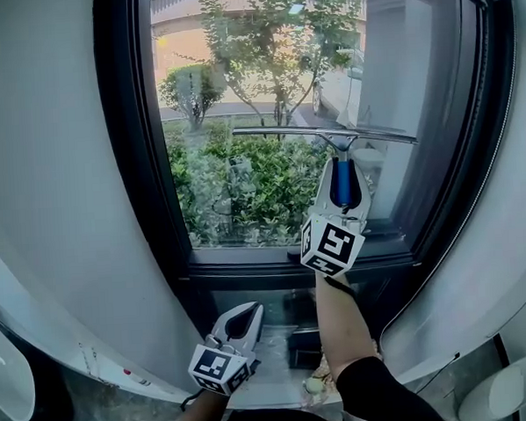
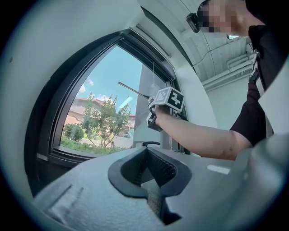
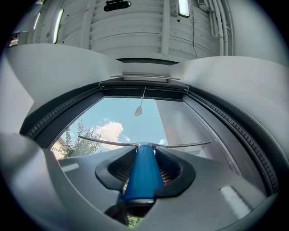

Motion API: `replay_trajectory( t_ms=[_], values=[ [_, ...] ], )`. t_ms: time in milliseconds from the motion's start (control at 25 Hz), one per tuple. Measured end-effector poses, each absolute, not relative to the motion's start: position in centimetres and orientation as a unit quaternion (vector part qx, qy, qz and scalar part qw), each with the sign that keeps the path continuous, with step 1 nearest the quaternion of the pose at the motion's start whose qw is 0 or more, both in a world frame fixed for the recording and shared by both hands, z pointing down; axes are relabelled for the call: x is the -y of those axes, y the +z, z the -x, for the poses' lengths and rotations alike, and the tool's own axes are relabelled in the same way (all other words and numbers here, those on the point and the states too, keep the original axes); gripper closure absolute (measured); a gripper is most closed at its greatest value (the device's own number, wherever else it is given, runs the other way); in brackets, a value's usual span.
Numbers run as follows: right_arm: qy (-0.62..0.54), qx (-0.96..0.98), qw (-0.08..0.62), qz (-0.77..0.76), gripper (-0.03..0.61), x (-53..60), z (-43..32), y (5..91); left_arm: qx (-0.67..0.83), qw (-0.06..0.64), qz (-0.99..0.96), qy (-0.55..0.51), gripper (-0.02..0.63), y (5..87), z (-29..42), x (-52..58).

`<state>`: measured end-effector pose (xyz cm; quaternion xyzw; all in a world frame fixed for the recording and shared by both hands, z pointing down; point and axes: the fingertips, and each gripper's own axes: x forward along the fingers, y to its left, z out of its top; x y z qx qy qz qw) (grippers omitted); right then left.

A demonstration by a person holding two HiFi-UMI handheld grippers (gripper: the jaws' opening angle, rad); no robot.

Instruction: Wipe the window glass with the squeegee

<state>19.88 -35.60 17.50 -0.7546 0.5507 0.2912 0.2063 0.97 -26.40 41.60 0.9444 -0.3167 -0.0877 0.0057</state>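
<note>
The squeegee has a blue handle (image 1: pixel 342 185) and a long thin blade (image 1: pixel 329 133). My right gripper (image 1: pixel 341 161) is shut on that handle and holds it upright, so the blade lies across the window glass (image 1: pixel 240 101) about halfway up, right of centre. In the right gripper view the handle (image 3: pixel 142 173) fills the jaws of my right gripper (image 3: pixel 145 146), and the blade (image 3: pixel 104 142) spans the pane above. My left gripper (image 1: pixel 249 307) hangs low below the sill, shut and holding nothing. The left gripper view shows its jaws (image 2: pixel 145 150) closed, with the blade (image 2: pixel 131 90) on the glass.
A thick dark frame (image 1: pixel 129 168) surrounds the pane, with a sill (image 1: pixel 248 260) at its foot. Curved white walls (image 1: pixel 50 172) flank the window. A black object (image 1: pixel 304 348) lies on the ledge below. A dark window handle (image 2: pixel 149 144) sticks out near the frame.
</note>
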Motion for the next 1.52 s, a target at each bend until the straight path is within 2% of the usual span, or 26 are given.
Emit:
replay_trajectory(
  t_ms=[1520],
  values=[
    [0.244, -0.568, 0.174, 0.767, 0.449, 35.3, -19.8, 24.0, 0.309, 0.031, -0.948, -0.069, 0.614, 43.6, -1.5, 25.4]
  ],
)
